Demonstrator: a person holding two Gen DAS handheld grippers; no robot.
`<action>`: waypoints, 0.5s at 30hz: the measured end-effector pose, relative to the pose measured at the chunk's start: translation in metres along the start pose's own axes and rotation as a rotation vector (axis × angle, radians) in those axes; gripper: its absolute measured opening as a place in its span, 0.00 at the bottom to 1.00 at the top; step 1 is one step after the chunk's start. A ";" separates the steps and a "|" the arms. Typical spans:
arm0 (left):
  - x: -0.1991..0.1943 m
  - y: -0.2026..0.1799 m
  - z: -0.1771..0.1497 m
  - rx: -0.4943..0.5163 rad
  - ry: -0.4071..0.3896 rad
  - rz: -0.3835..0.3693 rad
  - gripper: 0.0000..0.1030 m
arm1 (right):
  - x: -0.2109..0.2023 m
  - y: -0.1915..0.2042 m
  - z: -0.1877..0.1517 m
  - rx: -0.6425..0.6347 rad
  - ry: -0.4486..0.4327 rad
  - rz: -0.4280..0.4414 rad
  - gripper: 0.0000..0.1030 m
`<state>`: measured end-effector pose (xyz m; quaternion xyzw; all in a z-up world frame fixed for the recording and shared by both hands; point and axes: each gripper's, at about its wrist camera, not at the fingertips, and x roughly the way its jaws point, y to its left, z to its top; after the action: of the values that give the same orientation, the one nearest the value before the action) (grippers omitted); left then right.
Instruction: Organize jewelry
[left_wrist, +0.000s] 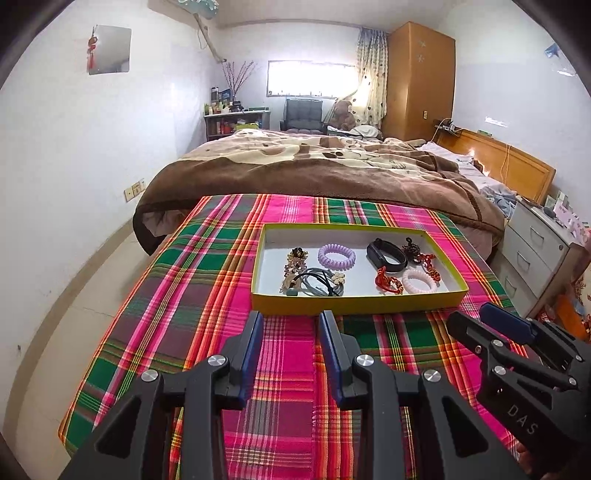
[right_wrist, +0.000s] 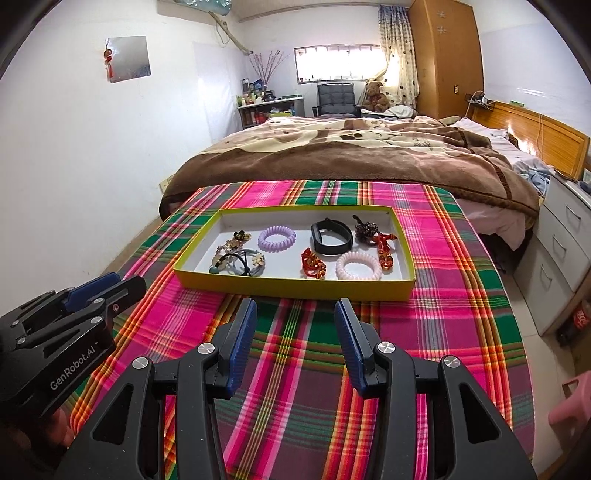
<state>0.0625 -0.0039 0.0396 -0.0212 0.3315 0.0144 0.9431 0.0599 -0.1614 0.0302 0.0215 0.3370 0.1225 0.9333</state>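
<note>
Left wrist view shows the jewelry in the yellow tray (left_wrist: 354, 307) at the middle of the plaid-covered surface (left_wrist: 207, 302), toward its far edge. Left gripper (left_wrist: 291, 319) and right gripper (right_wrist: 295, 308) hover short of it, fingers apart and empty. Judged stage: approach or completion. Any next pick requires advancing over the near wall.

yellow-green tray (left_wrist: 354, 301), pink-green plaid cloth (left_wrist: 207, 258), lilac coil tie (left_wrist: 336, 256)
</note>
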 end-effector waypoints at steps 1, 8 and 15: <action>0.000 0.000 0.000 -0.002 -0.001 0.003 0.30 | 0.000 0.000 0.000 0.003 -0.001 0.001 0.43; -0.002 0.001 0.001 -0.003 0.002 0.005 0.30 | -0.001 -0.001 0.000 0.008 0.000 0.004 0.44; -0.002 0.002 0.001 -0.002 0.002 0.004 0.30 | -0.002 0.000 -0.001 0.006 -0.001 0.004 0.43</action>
<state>0.0614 -0.0024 0.0413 -0.0215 0.3325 0.0166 0.9427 0.0579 -0.1619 0.0311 0.0251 0.3370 0.1232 0.9331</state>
